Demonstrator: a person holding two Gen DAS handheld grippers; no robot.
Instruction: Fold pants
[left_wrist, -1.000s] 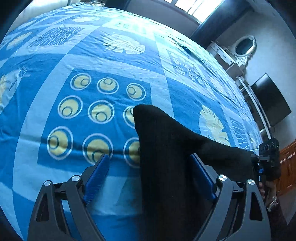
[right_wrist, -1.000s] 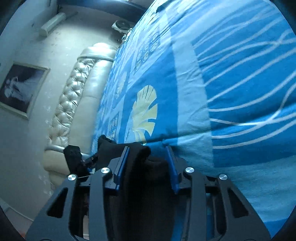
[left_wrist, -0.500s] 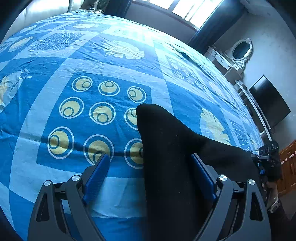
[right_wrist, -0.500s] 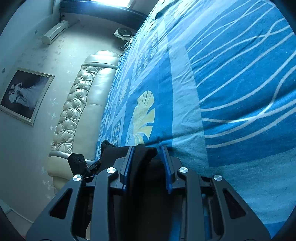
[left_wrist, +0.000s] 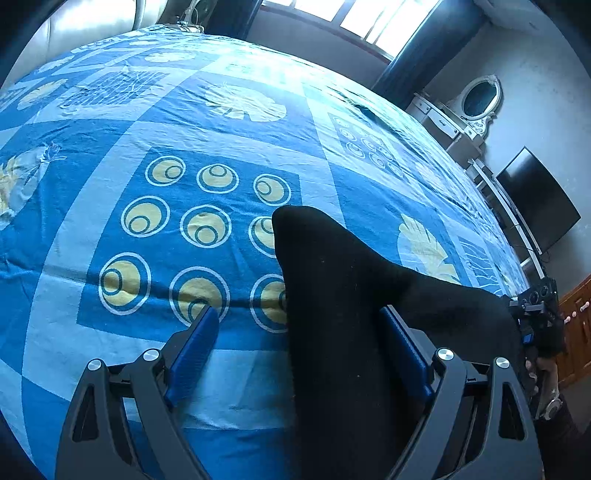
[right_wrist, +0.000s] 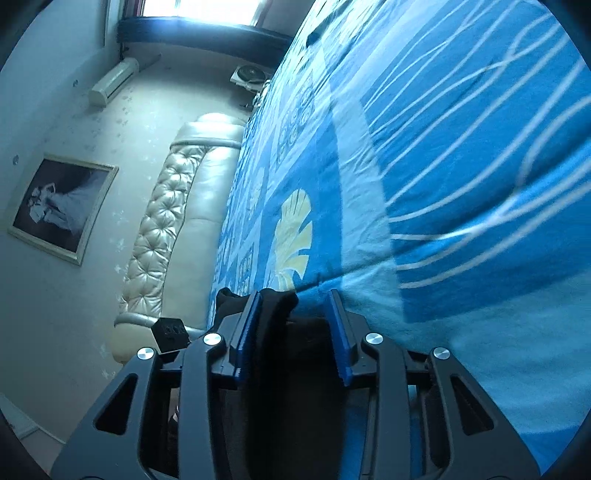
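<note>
Black pants (left_wrist: 343, 295) lie on a blue patterned bedspread (left_wrist: 184, 122). In the left wrist view the cloth runs between my left gripper's (left_wrist: 299, 328) wide-open blue pads and stretches right to my right gripper (left_wrist: 535, 306), seen at the far right edge. In the right wrist view my right gripper (right_wrist: 293, 310) has its pads partly apart around a bunched edge of the pants (right_wrist: 277, 306). The cloth leans on the left pad and a gap shows by the right pad. The left gripper's black body (right_wrist: 170, 332) shows at the lower left.
The bedspread (right_wrist: 443, 147) fills most of both views. A tufted cream headboard (right_wrist: 159, 236) and a framed picture (right_wrist: 59, 206) stand beyond the bed. A dresser with an oval mirror (left_wrist: 480, 99) and a dark TV screen (left_wrist: 535, 199) stand at the right.
My right gripper's pads closed in on the bunched pants edge half a second ago and have now spread apart again. My left gripper has tilted up slightly; it stays open.
</note>
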